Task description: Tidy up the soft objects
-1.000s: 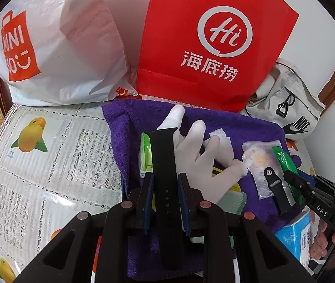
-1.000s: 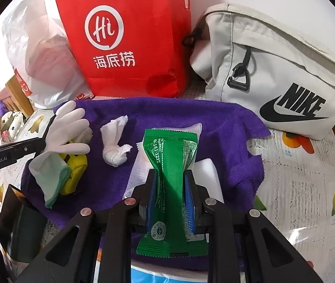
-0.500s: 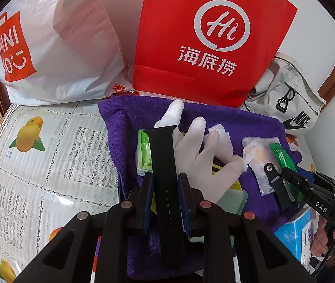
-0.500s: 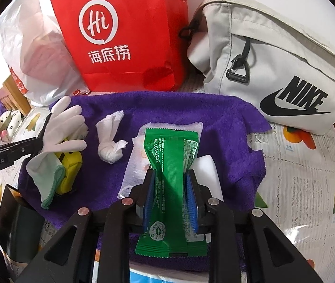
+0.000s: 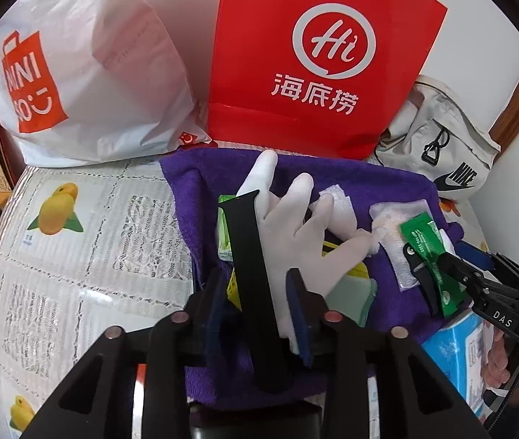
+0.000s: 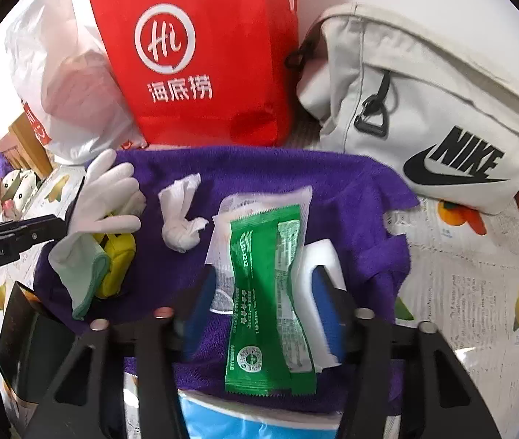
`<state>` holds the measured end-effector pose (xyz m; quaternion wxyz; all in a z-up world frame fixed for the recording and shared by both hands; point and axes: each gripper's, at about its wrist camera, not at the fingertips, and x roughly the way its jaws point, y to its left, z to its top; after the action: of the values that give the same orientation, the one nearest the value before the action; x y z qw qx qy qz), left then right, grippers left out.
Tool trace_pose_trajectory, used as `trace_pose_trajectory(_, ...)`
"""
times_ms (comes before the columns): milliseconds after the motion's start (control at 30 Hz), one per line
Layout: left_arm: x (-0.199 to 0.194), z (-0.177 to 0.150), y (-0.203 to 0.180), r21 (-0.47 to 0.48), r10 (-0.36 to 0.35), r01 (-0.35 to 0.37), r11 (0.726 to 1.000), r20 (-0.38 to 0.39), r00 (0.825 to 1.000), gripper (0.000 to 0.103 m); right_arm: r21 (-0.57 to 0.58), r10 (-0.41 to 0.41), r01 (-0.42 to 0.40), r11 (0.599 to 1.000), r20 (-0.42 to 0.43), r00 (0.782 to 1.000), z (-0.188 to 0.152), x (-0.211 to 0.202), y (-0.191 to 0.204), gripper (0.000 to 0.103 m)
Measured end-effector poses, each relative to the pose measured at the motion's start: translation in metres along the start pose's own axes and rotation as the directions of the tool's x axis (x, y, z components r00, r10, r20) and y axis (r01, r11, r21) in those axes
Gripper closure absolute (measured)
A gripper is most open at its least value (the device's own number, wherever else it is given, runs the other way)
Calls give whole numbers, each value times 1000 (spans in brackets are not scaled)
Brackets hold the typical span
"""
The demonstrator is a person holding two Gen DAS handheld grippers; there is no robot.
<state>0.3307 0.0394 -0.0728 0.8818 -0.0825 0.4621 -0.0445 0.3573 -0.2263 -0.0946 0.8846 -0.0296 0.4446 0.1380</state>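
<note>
Both tongs have just been opening to release onto the purple towel [image 6: 350, 197]: left tongs [image 5: 257, 294] around the black rubber strap [image 5: 250, 256], right tongs [image 6: 264, 305] around the green foil packet [image 6: 268, 292], pads clear.

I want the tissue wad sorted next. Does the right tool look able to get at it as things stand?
Probably yes. The tissue wad lies bare on the purple towel, nothing over it. The right tool has just been opening around the green packet, which must clear first.
</note>
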Motion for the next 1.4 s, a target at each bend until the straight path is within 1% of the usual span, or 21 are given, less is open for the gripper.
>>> trace_pose_trajectory(67, -7, -1, 0, 2, 7, -7, 1000, 8, 1000, 62, 2, 1, -1, 1000, 13, 1000, 0, -8, 2, 46)
trace_pose_trajectory(200, -24, -5, -2, 5, 24, -24, 1000, 22, 999, 60, 12, 0, -1, 1000, 31, 1000, -2, -27, 4, 44)
trace_pose_trajectory(300, -39, -11, -9, 24, 42, -43, 999, 33, 999, 54, 27, -15, 14, 1000, 47, 999, -7, -46, 7, 35)
trace_pose_trajectory(367, -50, -18, -13, 28, 41, -42, 999, 38, 998, 53, 34, -17, 15, 999, 65, 998, -11, -60, 9, 33)
trace_pose_trajectory(433, -61, -25, -16, 28, 41, -42, 999, 43, 998, 49, 43, -25, 22, 999, 77, 997, -16, -74, 12, 30)
trace_pose_trajectory(500, -73, -33, -19, 26, 38, -40, 999, 52, 998, 46, 54, -31, 26, 998, 83, 996, -21, -85, 14, 25)
trace_pose_trajectory(600, -91, -47, -20, 19, 38, -39, 999, 67, 997, 42, 76, -22, 15, 997, 91, 996, -33, -107, 18, 24)
trace_pose_trajectory(700, -111, -62, -20, 14, 39, -40, 999, 86, 996, 37, 89, -31, 22, 996, 99, 995, -45, -126, 22, 23)
trace_pose_trajectory(900, -139, -92, -24, 6, 46, -47, 999, 103, 994, 36, 114, -26, 13, 993, 110, 994, -71, -163, 26, 23)
trace_pose_trajectory(967, -146, -100, -27, 16, 47, -48, 999, 101, 994, 34, 119, -44, 30, 992, 114, 992, -79, -173, 28, 23)
trace_pose_trajectory(1067, -159, -112, -31, 23, 58, -61, 998, 123, 991, 31, 120, -62, 46, 992, 133, 989, -93, -192, 31, 23)
trace_pose_trajectory(1100, -163, -116, -32, 23, 54, -57, 998, 129, 990, 28, 116, -68, 52, 992, 138, 988, -98, -197, 33, 21)
trace_pose_trajectory(1133, -167, -119, -33, 22, 45, -48, 999, 136, 990, 27, 114, -80, 64, 991, 142, 987, -102, -204, 35, 16)
trace_pose_trajectory(1233, -178, -130, -38, 26, 42, -46, 999, 149, 988, 24, 109, -96, 79, 991, 163, 982, -115, -221, 39, 11)
trace_pose_trajectory(1267, -181, -133, -40, 31, 47, -52, 998, 150, 988, 21, 110, -104, 86, 990, 166, 981, -118, -225, 40, 10)
trace_pose_trajectory(1333, -188, -140, -45, 44, 60, -67, 997, 162, 985, 18, 119, -125, 104, 987, 178, 976, -127, -235, 41, 4)
trace_pose_trajectory(1400, -196, -147, -49, 49, 66, -77, 996, 187, 980, 9, 126, -128, 104, 986, 195, 972, -137, -243, 42, 2)
